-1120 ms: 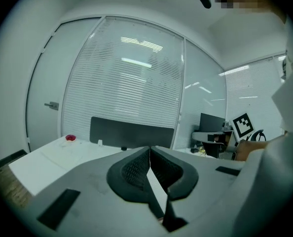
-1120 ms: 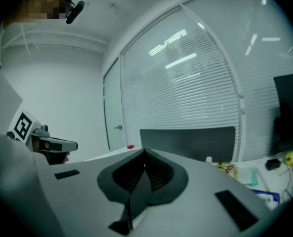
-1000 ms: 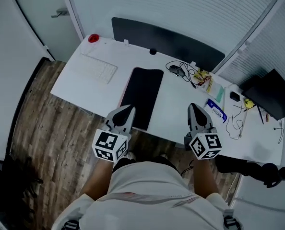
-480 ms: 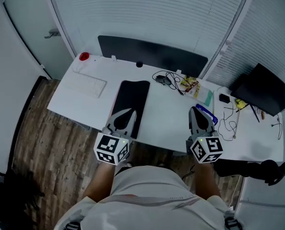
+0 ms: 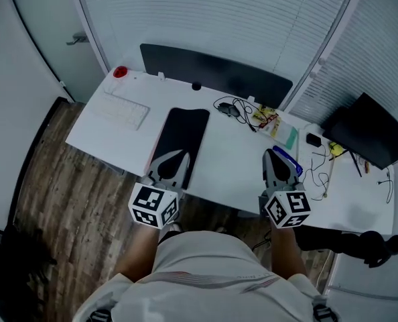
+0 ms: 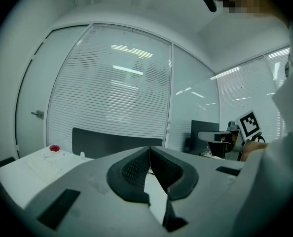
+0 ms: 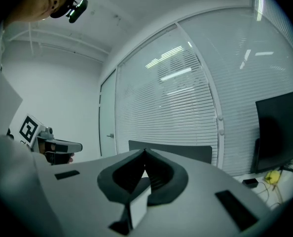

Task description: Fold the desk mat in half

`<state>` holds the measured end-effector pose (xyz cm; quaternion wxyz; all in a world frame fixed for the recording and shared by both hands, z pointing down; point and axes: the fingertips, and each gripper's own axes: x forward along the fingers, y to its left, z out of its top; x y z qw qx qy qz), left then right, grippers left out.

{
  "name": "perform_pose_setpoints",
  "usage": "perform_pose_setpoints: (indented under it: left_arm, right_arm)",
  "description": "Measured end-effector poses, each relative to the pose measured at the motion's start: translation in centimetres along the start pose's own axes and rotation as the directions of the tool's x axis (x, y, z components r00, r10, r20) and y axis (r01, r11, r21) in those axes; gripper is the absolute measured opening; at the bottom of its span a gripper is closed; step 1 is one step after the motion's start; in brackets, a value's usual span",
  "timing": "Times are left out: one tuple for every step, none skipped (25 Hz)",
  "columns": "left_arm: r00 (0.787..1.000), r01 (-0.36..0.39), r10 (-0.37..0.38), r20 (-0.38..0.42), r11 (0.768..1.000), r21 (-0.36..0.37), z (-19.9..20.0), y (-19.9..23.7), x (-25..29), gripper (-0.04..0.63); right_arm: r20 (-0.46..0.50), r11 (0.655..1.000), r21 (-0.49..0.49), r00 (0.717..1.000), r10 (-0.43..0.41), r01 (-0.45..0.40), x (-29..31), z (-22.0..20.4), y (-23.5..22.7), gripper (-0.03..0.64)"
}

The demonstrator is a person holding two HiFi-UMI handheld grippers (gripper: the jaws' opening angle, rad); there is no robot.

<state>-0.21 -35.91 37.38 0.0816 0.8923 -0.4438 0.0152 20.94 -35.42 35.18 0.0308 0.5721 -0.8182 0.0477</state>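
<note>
Running lengthwise front-to-back on the tabletop, the desk mat lies directly ahead of the left claw, apparently under its tip. The right claw sits well off to the mat's right. Both claws closed, empty.

Black desk mat lies flat and unfolded on the white desk.

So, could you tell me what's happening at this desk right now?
A person stands at the desk with a gripper in each hand. The left gripper and the right gripper are both shut and empty, held near the desk's front edge. The left one is over the near end of the black mat. The mat lies flat and unfolded between the keyboard and the cables, so the folding has not begun.
</note>
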Motion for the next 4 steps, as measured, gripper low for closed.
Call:
perform_pose_setpoints:
  left_arm:
    - [1.0, 0.002, -0.002, -0.002, 1.0, -0.002, -0.05, -0.13, 0.07, 0.015]
    - [1.0, 0.002, -0.002, -0.004, 1.0, -0.001, -0.09, -0.27, 0.15, 0.015]
    - [1.0, 0.003, -0.003, -0.006, 1.0, 0.002, -0.12, -0.42, 0.22, 0.015]
    - [1.0, 0.003, -0.003, -0.008, 1.0, 0.005, -0.14, -0.56, 0.28, 0.015]
  right_arm:
    - [-0.001, 1.0, 0.001, 1.0, 0.002, -0.002, -0.02, -0.06, -0.09, 0.051]
    - [-0.001, 1.0, 0.002, 1.0, 0.004, -0.004, -0.06, -0.11, -0.19, 0.052]
    - [-0.002, 1.0, 0.003, 1.0, 0.005, -0.005, -0.1, -0.14, -0.3, 0.052]
    - [-0.002, 1.0, 0.004, 1.0, 0.006, -0.006, -0.14, -0.16, -0.41, 0.052]
